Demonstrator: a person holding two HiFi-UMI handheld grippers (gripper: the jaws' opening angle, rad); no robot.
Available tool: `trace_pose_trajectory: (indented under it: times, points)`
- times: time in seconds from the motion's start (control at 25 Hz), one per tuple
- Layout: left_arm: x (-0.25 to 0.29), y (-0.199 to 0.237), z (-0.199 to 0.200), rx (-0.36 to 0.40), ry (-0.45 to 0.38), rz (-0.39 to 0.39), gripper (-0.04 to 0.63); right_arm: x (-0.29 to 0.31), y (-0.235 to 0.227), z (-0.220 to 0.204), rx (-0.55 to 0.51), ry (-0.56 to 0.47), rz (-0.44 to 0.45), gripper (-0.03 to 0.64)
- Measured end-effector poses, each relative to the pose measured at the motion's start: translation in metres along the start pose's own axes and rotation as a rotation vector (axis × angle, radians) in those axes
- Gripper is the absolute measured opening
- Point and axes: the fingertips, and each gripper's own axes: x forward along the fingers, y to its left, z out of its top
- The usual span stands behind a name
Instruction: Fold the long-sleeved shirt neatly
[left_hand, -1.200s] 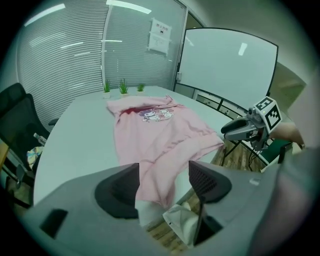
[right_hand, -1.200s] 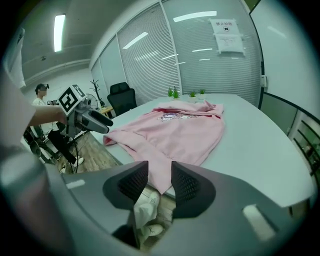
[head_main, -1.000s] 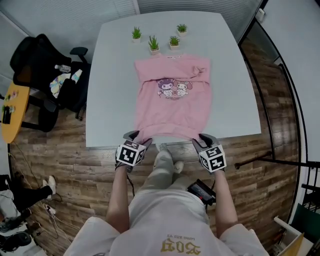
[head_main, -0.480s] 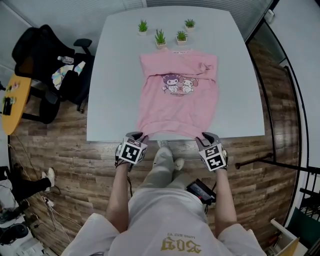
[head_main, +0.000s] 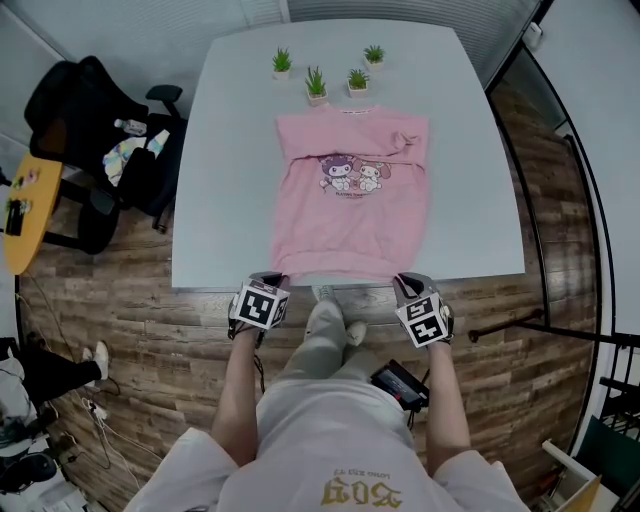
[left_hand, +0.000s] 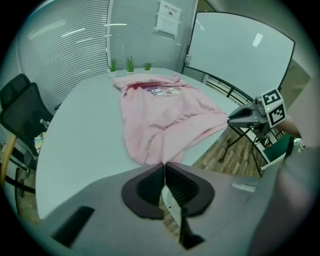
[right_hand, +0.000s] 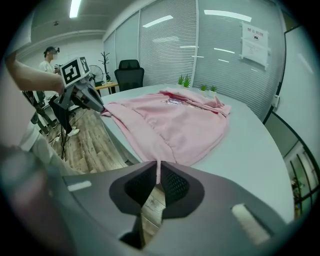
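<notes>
A pink long-sleeved shirt (head_main: 350, 205) with a cartoon print lies flat on the white table (head_main: 225, 200), sleeves folded in, collar at the far side. Its hem reaches the near table edge. My left gripper (head_main: 271, 284) grips the hem's left corner (left_hand: 150, 152); its jaws have just closed and the pink cloth runs straight into them (left_hand: 163, 169). My right gripper (head_main: 407, 284) holds the hem's right corner, its jaws having just been closing with a thin fold of cloth (right_hand: 159, 170) pinched between them. Each gripper shows in the other's view: right gripper (left_hand: 248, 114), left gripper (right_hand: 86, 98).
Several small potted plants (head_main: 316, 82) stand beyond the collar at the table's far side. A black office chair (head_main: 95, 150) with things on it and a yellow round table (head_main: 20, 215) are left of the table. Wooden floor lies below my hands.
Both grippers' jaws went from open to closed on the shirt's near hem corners. The left gripper sank a little toward the table edge; the right stayed put.
</notes>
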Motion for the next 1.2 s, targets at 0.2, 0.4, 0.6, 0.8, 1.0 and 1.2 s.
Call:
trace_pose_trajectory:
  times: [0.2, 0.4, 0.6, 0.8, 1.0, 1.2]
  points:
    - [-0.007, -0.005, 0.005, 0.015, -0.013, -0.009, 0.012, -0.011, -0.008, -0.001, 0.106, -0.020, -0.004, 0.035]
    - [-0.019, -0.004, 0.014, 0.033, -0.031, -0.005, 0.012, -0.036, -0.019, 0.010, 0.190, -0.082, -0.003, 0.034]
    - [-0.031, -0.002, 0.022, 0.041, -0.044, 0.012, 0.012, -0.061, -0.032, 0.025, 0.266, -0.155, -0.015, 0.034]
    - [-0.052, -0.005, 0.036, 0.055, -0.079, 0.008, 0.012, -0.080, -0.031, 0.041, 0.278, -0.204, -0.029, 0.034]
    - [-0.075, -0.001, 0.051, 0.065, -0.115, 0.009, 0.012, -0.093, -0.033, 0.058, 0.288, -0.236, -0.025, 0.034]
    - [-0.094, 0.000, 0.073, 0.077, -0.166, 0.016, 0.012, -0.108, -0.039, 0.081, 0.329, -0.301, -0.019, 0.034]
